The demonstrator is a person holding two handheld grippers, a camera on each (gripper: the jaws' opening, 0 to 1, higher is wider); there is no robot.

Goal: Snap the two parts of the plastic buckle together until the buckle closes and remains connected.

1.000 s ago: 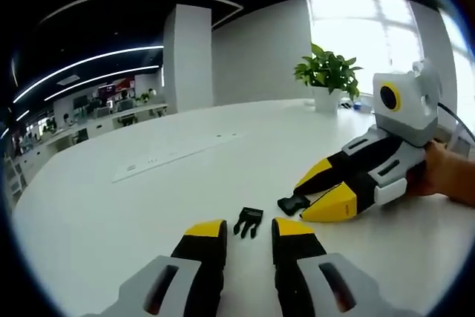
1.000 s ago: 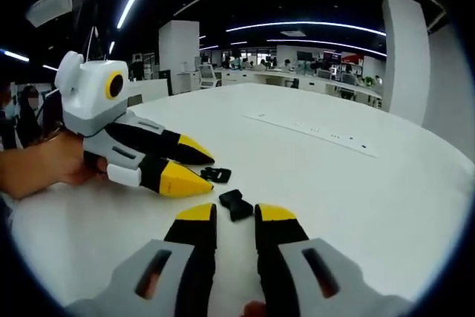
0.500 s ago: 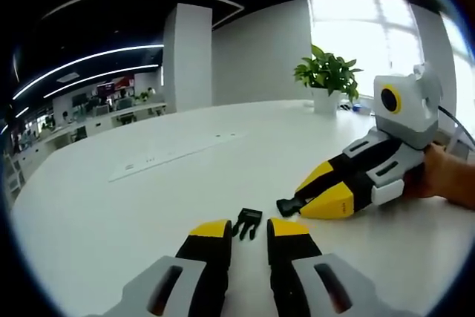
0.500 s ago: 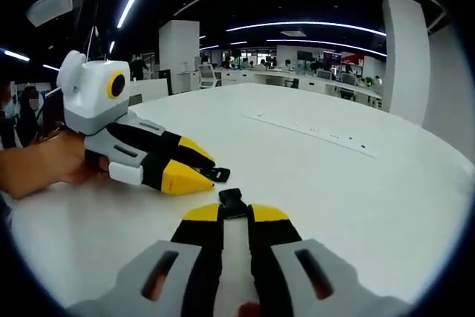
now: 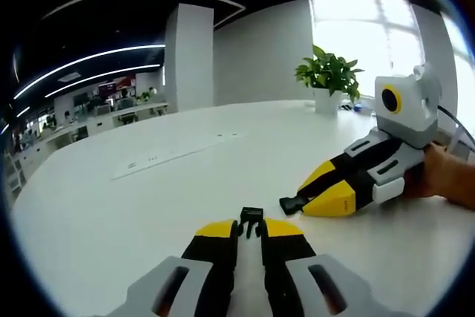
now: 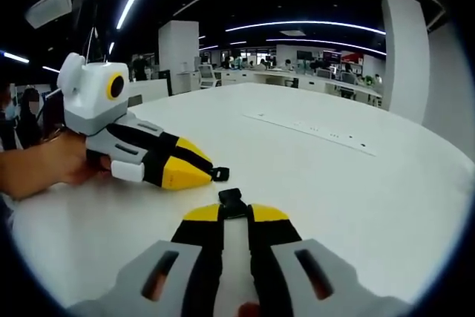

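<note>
The pronged black buckle part point(image 5: 251, 215) sits on the white table point(image 5: 111, 213) between the tips of my left gripper point(image 5: 250, 226), whose jaws are shut on it. My right gripper point(image 5: 304, 198) comes in from the right, shut on the other black buckle part point(image 5: 289, 203), which sticks out of its tips. In the right gripper view, that part point(image 6: 231, 199) pokes out of the right gripper point(image 6: 235, 214). The left gripper point(image 6: 208, 171) lies low at the left with its buckle part point(image 6: 218, 174) at its tips. The two parts are apart by a small gap.
A potted plant point(image 5: 329, 73) stands at the table's far edge by a bright window. A long flat panel point(image 5: 174, 155) is set into the tabletop. A hand point(image 5: 445, 176) holds the right gripper, and another hand point(image 6: 44, 168) holds the left. Desks fill the office behind.
Both pairs of jaws have closed from open onto the buckle parts on the table. The right closed first, the left in the last half second.
</note>
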